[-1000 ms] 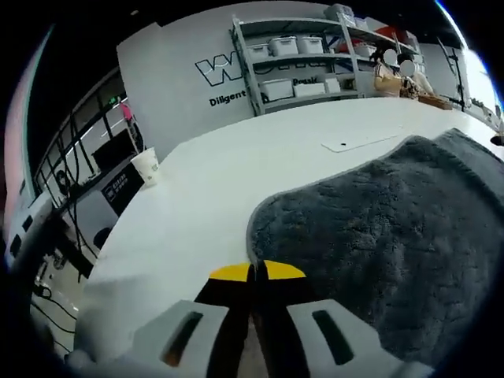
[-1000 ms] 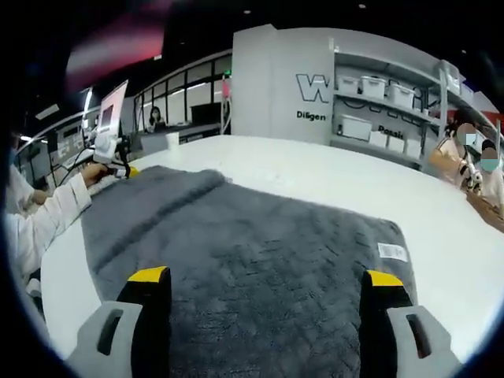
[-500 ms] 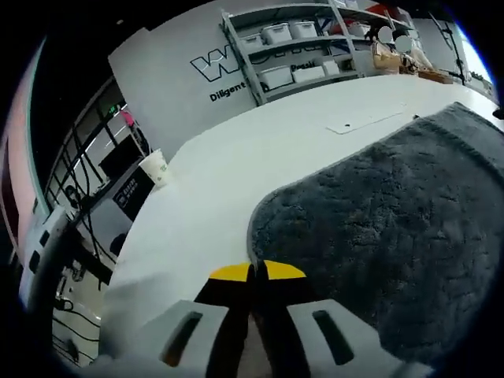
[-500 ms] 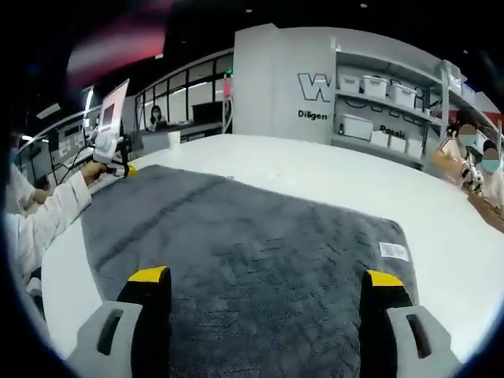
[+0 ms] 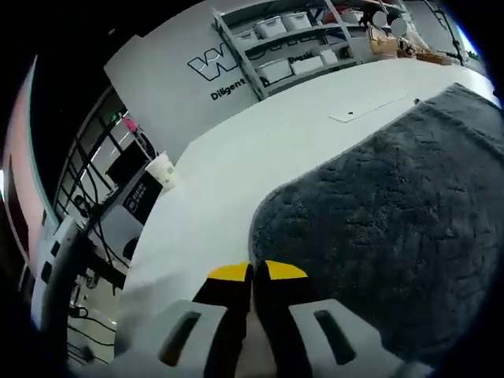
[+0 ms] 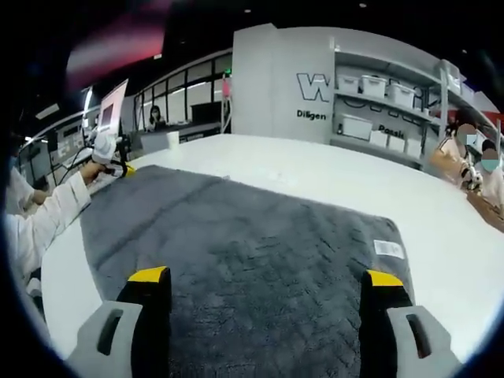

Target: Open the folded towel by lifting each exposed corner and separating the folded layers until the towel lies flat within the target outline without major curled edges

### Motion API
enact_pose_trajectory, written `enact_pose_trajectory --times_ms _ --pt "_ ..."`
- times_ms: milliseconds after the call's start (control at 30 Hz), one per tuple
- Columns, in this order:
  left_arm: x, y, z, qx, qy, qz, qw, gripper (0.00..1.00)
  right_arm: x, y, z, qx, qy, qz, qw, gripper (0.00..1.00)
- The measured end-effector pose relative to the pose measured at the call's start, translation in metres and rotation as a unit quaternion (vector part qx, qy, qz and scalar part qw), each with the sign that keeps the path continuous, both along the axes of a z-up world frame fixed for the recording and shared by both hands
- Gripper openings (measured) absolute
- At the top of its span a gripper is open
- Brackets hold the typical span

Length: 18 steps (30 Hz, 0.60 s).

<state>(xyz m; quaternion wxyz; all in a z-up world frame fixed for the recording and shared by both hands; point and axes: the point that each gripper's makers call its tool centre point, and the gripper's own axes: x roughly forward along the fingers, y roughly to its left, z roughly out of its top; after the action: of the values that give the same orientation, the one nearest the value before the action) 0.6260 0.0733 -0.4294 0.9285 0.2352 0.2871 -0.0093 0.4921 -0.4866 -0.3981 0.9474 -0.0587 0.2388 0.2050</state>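
Note:
The dark grey towel (image 6: 252, 244) lies spread on the white table (image 6: 315, 169), with a small white label (image 6: 385, 248) near its right corner. My right gripper (image 6: 264, 277) hovers open over the towel's near edge, with nothing between its jaws. The rounded corner of the towel (image 5: 370, 213) reaches down to my left gripper (image 5: 253, 272), whose yellow-tipped jaws are pressed together on the corner's edge. In the right gripper view, the left gripper (image 6: 118, 167) sits at the towel's far left corner, held by a hand in a white sleeve (image 6: 47, 216).
A paper cup (image 5: 163, 168) stands near the table's edge. A flat white card (image 5: 370, 110) lies on the table beyond the towel. Shelves with white bins (image 6: 378, 102) line the back wall. People stand at the far right (image 6: 472, 157).
The raised ridge in the towel near the left gripper has flattened out. The left gripper view has tilted a little; the right gripper has stayed still.

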Motion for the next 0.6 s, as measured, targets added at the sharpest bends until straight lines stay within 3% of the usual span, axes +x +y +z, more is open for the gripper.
enact_pose_trajectory --times_ms 167,300,367,600 --pt "-0.01 0.001 0.01 -0.035 0.0 0.009 0.9994 0.17 -0.001 0.002 -0.001 -0.003 0.001 0.004 1.0 1.0" --pt "-0.017 -0.011 0.018 -0.092 -0.007 0.0 0.9957 0.3 -0.001 0.004 0.001 -0.002 -0.001 0.006 1.0 1.0" --pt "-0.025 -0.029 0.027 -0.144 -0.015 -0.016 0.9894 0.35 -0.001 0.005 -0.001 -0.005 0.001 0.008 1.0 1.0" --pt "-0.062 -0.063 0.046 -0.198 -0.021 -0.057 0.9784 0.63 -0.002 0.007 0.001 -0.004 0.0 0.011 0.9999 1.0"
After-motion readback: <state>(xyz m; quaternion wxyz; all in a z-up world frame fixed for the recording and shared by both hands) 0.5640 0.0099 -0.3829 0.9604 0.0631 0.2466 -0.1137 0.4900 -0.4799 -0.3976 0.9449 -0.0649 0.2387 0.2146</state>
